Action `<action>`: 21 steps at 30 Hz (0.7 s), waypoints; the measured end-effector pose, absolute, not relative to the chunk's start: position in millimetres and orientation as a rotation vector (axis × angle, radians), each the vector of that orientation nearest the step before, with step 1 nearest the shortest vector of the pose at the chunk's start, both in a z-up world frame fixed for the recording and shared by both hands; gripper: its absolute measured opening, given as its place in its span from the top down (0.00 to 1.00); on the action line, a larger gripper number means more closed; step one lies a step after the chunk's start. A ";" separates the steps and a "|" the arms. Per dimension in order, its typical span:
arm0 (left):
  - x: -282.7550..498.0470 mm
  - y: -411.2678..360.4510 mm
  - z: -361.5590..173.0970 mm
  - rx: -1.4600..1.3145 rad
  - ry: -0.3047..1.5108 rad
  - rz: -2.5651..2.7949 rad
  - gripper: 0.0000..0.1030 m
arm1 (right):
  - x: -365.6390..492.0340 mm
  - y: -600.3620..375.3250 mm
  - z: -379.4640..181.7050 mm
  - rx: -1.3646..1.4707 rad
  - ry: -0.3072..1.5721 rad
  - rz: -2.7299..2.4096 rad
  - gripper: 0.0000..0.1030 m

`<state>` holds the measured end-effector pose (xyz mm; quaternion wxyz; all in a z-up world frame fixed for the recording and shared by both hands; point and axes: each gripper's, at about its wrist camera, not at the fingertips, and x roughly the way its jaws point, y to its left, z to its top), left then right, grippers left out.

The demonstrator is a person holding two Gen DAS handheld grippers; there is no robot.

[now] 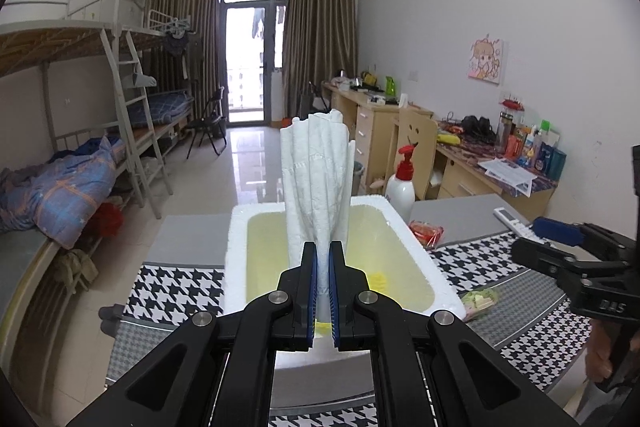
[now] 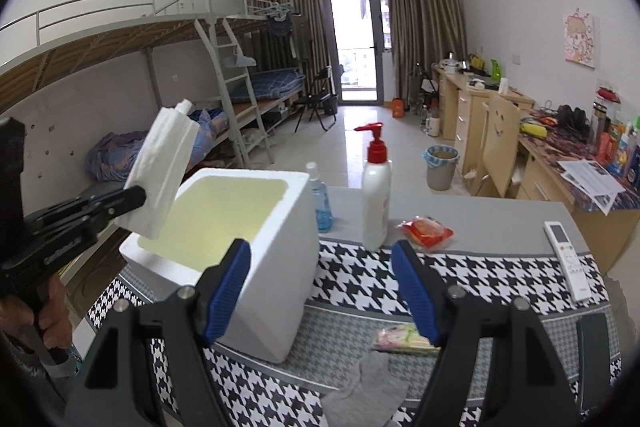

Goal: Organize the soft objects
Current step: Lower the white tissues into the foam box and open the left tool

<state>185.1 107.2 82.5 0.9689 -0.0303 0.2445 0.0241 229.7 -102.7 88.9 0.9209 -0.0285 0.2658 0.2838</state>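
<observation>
My left gripper (image 1: 323,259) is shut on a folded white towel (image 1: 316,179) and holds it upright above the open white foam box (image 1: 236,227). In the right wrist view the towel (image 2: 164,171) hangs over the box's (image 2: 280,259) left rim, pinched by the left gripper (image 2: 134,197). A small yellow thing (image 1: 378,281) lies inside the box. My right gripper (image 2: 320,291) is open and empty, right of the box over the houndstooth cloth (image 2: 360,283). A grey sock (image 2: 360,391) lies on the cloth below it.
A white pump bottle (image 2: 376,195), a blue bottle (image 2: 320,203), a red snack packet (image 2: 426,231), a yellow-green packet (image 2: 404,337) and a white remote (image 2: 568,259) lie on the table. Bunk beds stand at left, desks at right.
</observation>
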 end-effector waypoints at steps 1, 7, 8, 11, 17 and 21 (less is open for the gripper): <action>187.6 106.9 80.4 -0.062 0.501 0.049 0.95 | 229.9 -104.1 87.6 -0.057 0.548 0.578 0.26; 200.3 101.3 74.1 -0.060 0.528 0.040 0.95 | 226.1 -114.4 82.3 -0.054 0.553 0.565 0.26; 201.9 100.7 73.5 -0.060 0.531 0.041 0.95 | 224.6 -115.8 81.4 -0.053 0.552 0.563 0.26; 208.0 99.4 72.3 -0.053 0.542 0.043 0.94 | 224.9 -119.5 79.7 -0.050 0.553 0.558 0.26; 214.6 94.9 66.9 -0.047 0.568 0.050 0.54 | 225.2 -122.9 76.9 -0.046 0.559 0.546 0.26; 211.5 92.7 68.2 -0.042 0.539 0.033 0.18 | 223.8 -127.6 75.8 -0.038 0.562 0.543 0.26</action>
